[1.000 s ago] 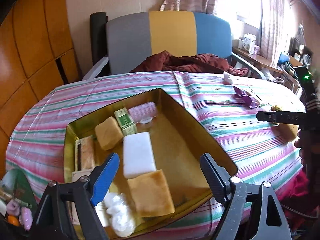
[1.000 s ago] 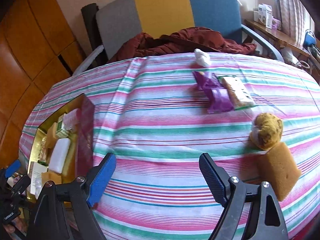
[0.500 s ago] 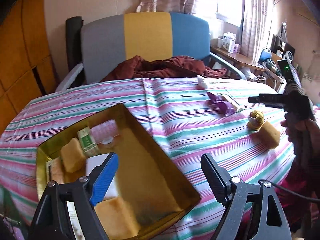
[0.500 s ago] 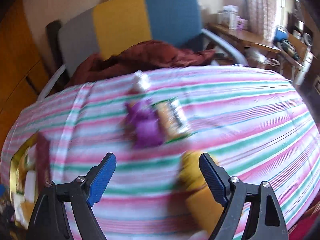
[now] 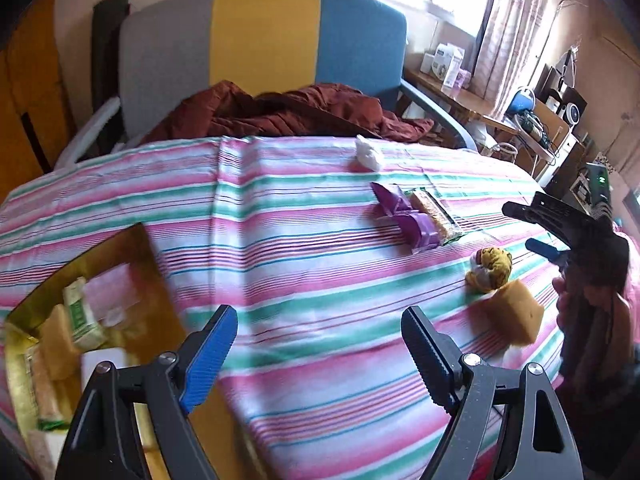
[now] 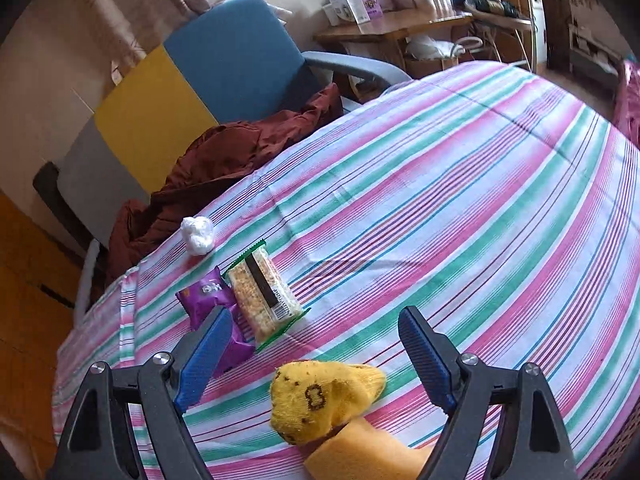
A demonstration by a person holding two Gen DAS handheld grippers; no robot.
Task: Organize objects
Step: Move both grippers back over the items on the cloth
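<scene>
On the striped tablecloth (image 5: 304,240) lie a yellow rolled sock (image 6: 320,396), an orange sponge (image 6: 368,456), a purple snack packet (image 6: 212,304), a cereal bar in a clear wrapper (image 6: 264,292) and a white wad (image 6: 197,234). My right gripper (image 6: 308,360) is open, hanging just above the sock; it also shows in the left wrist view (image 5: 568,236). My left gripper (image 5: 320,356) is open and empty above the cloth. A gold tray (image 5: 136,248) at the left holds sponges, soap packets and a white block.
A grey, yellow and blue chair (image 5: 260,52) with a dark red garment (image 5: 288,112) stands behind the table. A cluttered wooden shelf (image 6: 400,24) is at the far right. The table's edge runs along the right side (image 6: 616,280).
My left gripper swung right, away from the gold tray, toward the loose items. My right gripper moved right and down over the sock and sponge. Both stayed open.
</scene>
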